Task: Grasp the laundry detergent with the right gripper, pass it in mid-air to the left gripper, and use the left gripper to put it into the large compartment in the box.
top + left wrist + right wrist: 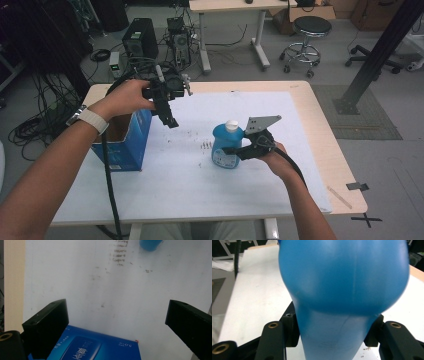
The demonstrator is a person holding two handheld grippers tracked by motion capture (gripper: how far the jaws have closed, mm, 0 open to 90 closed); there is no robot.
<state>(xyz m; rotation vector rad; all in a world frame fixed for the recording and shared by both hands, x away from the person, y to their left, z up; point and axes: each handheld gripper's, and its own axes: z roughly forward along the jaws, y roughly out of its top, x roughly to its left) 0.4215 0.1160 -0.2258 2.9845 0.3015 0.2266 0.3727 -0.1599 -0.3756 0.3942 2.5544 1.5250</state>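
From above, we saw an open blue box [122, 142] left of the blue bottle [226, 148], clamped by our right gripper [239, 149]. Our left gripper [117, 322] gaped empty over the white mat [100, 290]. Right view: jaws pinched the bottle's narrow waist.

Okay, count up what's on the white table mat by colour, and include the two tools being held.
Blue: 2, the bottle and the open box.
Black: 2, the left tool, open above the mat beside the box, and the right tool, closed on the bottle.
Total: 4.
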